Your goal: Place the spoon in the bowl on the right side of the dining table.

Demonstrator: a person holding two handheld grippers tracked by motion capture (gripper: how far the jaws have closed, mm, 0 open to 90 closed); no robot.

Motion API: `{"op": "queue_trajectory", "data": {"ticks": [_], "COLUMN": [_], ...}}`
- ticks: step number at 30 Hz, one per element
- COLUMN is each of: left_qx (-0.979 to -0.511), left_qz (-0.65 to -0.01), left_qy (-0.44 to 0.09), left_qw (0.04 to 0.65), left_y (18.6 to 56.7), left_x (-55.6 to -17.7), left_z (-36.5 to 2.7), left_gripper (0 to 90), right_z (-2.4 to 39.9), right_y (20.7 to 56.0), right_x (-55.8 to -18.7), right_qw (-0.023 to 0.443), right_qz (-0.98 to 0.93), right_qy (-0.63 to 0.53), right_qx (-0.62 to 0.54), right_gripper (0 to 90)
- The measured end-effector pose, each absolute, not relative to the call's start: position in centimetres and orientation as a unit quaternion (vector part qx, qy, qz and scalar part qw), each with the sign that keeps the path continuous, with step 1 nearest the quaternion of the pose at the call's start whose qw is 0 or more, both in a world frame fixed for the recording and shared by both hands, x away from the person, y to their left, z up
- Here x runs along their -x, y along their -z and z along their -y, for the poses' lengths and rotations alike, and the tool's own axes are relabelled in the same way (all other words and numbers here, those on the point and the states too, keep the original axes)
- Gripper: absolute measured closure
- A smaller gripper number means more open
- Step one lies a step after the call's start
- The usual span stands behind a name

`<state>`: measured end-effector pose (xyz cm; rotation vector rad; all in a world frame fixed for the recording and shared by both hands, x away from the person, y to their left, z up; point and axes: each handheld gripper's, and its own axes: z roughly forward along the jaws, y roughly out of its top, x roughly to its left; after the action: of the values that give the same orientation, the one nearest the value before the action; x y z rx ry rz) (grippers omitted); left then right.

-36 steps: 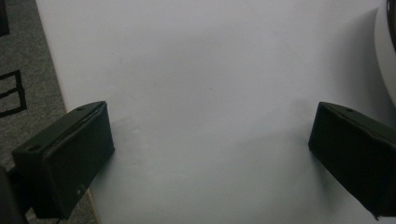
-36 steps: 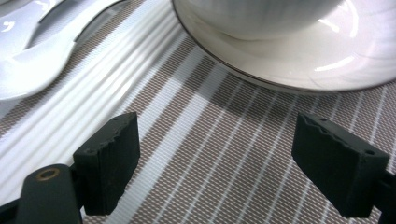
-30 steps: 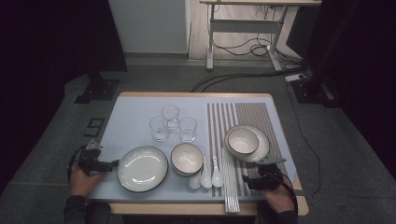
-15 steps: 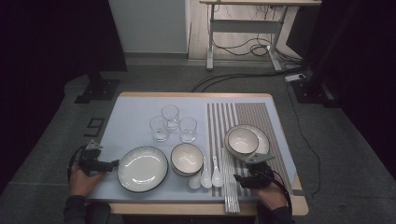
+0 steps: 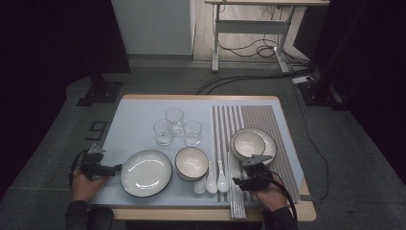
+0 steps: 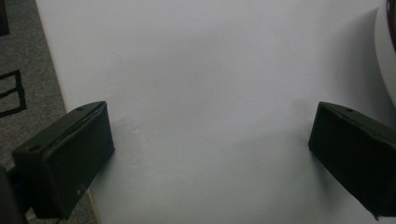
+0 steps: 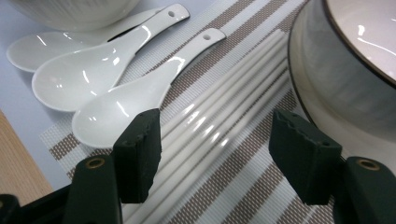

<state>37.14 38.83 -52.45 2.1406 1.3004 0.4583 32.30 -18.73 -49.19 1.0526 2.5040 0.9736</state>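
Chopsticks point(image 7: 219, 121) sit between right gripper point(image 7: 219, 154) fingers, which have just been closing, still apart, no clamp yet. Left gripper point(image 6: 210, 154) fingers wide apart over bare surface point(image 6: 210, 70). Pickup pending.

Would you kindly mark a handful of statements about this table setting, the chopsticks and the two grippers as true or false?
1. Three glasses stand on the table. True.
2. The right gripper is clamped on a spoon. False: its jaws, which have just been closing, stand apart over the white chopsticks, pressing nothing.
3. Three white spoons lie beside the chopsticks. True.
4. The left gripper holds the plate. False: its jaws are wide open over bare table, the large plate beside it.
5. A bowl sits on the striped mat. True.
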Motion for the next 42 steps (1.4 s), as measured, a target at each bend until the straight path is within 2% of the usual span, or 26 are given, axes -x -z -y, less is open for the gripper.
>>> {"op": "queue_trajectory", "data": {"ticks": [12,42], "left_qx": [-0.804,-0.804], "left_qz": [-0.488,-0.488], "left_qy": [-0.172,-0.172], "left_qw": [0.293,0.293], "left_y": [52.4,52.4], "left_x": [-37.1,-37.2], "left_z": [-38.8,-38.8], "left_gripper": [0.0,0.0], "right_z": [17.0,13.5], "right_y": [49.6,50.8], "right_x": [-33.3,-35.5], "right_qw": [0.105,0.085], "right_qz": [-0.871,-0.878], "right_qy": [-0.335,-0.321], "right_qx": [-0.343,-0.344], "right_gripper": [37.3,44.3]}}
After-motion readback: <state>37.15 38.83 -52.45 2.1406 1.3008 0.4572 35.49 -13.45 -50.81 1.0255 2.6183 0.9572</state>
